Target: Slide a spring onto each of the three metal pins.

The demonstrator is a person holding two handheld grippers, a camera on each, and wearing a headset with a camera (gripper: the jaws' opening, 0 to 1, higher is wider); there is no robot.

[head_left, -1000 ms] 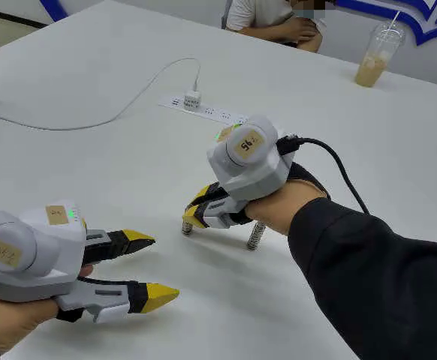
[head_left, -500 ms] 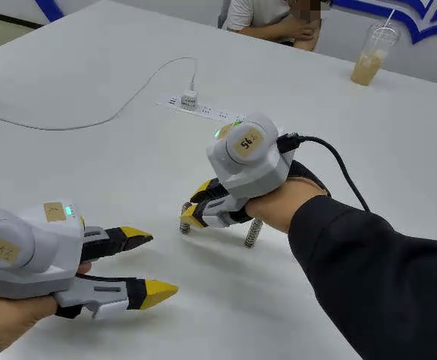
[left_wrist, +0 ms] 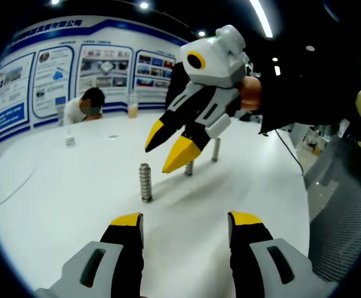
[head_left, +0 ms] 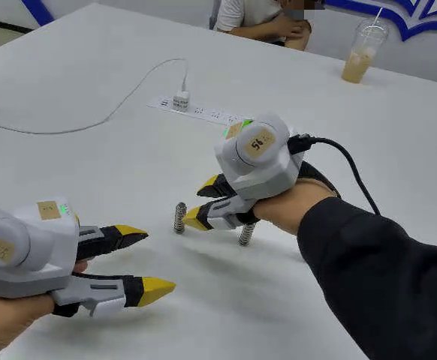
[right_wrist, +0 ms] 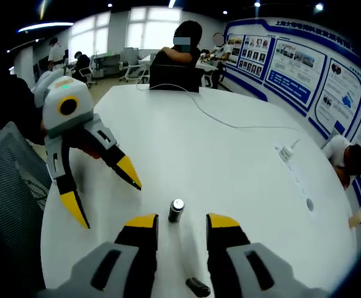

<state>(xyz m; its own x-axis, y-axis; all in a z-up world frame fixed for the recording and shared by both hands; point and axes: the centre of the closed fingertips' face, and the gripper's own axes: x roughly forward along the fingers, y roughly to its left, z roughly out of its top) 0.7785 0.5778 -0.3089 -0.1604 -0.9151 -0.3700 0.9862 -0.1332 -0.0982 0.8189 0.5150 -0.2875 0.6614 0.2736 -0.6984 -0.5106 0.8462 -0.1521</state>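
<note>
In the head view, the left tool (head_left: 147, 261) is at the lower left of the frame, above the white counter (head_left: 91, 165), with its jaws well apart and holding nothing. The right tool (head_left: 198, 201) is at the centre, also open and empty, and its yellow tips point to the left. A spring (head_left: 179, 217) stands upright on the counter just beside the lower tip, not touching it. A second spring (head_left: 246, 234) stands under the hand that holds this tool. A power strip (head_left: 200, 111) lies further up. In the left gripper view, the left tool (left_wrist: 187, 218) rises from the bottom with a wide gap. The right tool (left_wrist: 166, 151) is at the upper centre, near the spring (left_wrist: 145, 182). Behind them stand the second spring (left_wrist: 189, 167) and a third pin (left_wrist: 216, 149); I cannot tell if this one carries a spring. In the right gripper view, the right tool (right_wrist: 182, 221) is open, and the spring (right_wrist: 177, 210) stands just ahead of the gap between its tips. The left tool (right_wrist: 106, 195) is at the left, open.
</note>
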